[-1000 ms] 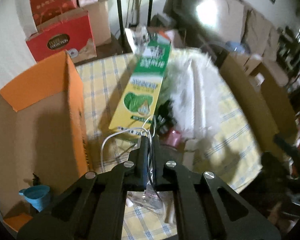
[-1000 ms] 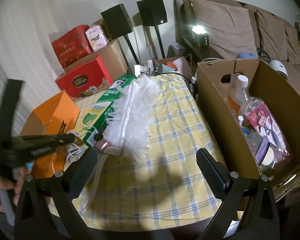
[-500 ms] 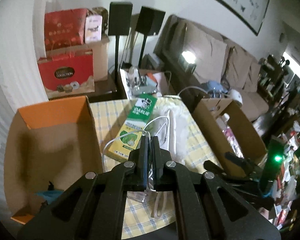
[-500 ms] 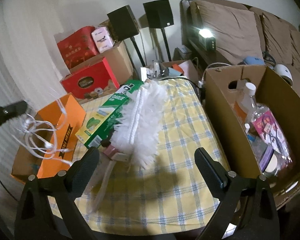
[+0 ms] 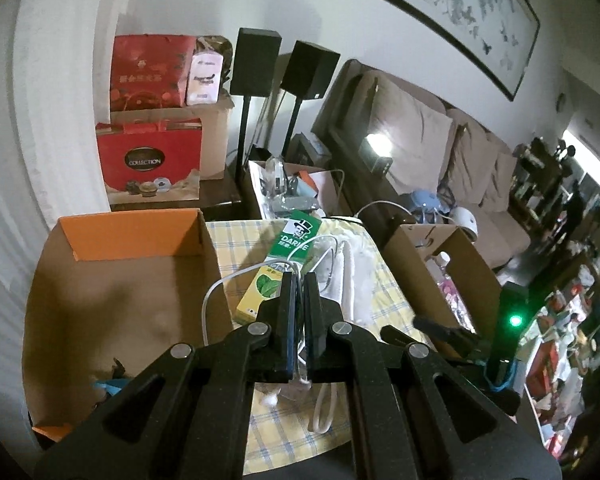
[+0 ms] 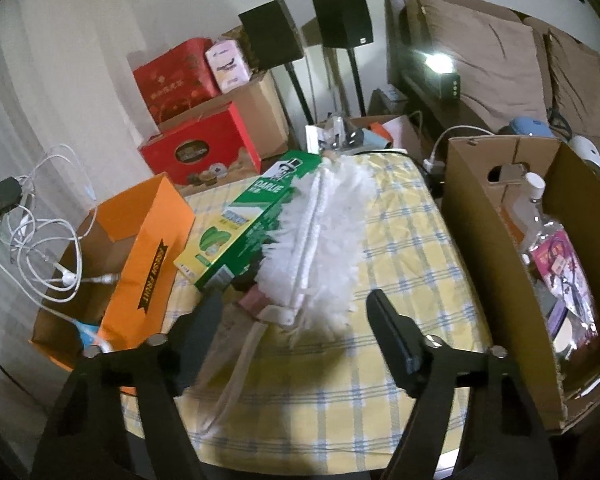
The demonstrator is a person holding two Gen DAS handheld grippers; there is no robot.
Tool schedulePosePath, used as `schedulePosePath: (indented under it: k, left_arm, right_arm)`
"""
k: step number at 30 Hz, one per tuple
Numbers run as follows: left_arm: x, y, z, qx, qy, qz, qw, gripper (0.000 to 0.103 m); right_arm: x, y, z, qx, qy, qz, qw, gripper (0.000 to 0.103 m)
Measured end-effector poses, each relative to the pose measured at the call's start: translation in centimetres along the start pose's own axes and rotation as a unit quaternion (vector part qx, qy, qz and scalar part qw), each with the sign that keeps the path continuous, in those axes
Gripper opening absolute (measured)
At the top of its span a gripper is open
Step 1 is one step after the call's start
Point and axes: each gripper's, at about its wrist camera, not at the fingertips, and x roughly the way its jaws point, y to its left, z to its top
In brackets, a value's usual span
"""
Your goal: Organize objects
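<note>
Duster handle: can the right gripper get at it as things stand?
Probably yes. The right gripper is open, and the duster handle lies bare on the tablecloth between its fingers, nothing on top.

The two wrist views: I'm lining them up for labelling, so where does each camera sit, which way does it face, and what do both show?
Left wrist: on the left claw, looking down across the orange box and table toward the sofa; own fingers shut on white earphones.
Right wrist: on the right claw, looking down over the checked tablecloth at the white duster; own fingers apart, having just been closing, nothing between them.
Shared: orange box, green toothpaste box, duster, brown carton, earphones.
</note>
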Motion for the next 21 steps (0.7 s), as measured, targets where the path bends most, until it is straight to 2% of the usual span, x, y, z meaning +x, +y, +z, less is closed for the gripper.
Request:
schedulePosePath:
  k: [3,8,19,21]
  left_arm:
    - [-0.4,0.3,-0.2,-0.002,-0.003,0.0,1.0,0.003]
    - [-0.8,1.0,-0.5,-0.005,-0.006,-0.005,1.0,0.003]
    - [-1.1,2.1,-0.6,-0.018,-0.009,-0.016,0.9997,0.003]
    - [-0.8,2.1,-0.6,-0.018,-0.007,-0.018,0.9997,0.003]
  right_arm:
    - [0.8,0.7,0.1,-0.002,0.012,0.008,1.0,0.063]
    - [2.5,0.9,-0.1,0.01,0.03,0.002,0.999,0.063]
    - [5.8,3.0,-0.2,0.011,0.062,0.028,0.998,0.063]
    - [7.0,3.2,-0.1,0.015,0.072,0.03,0.997,0.06]
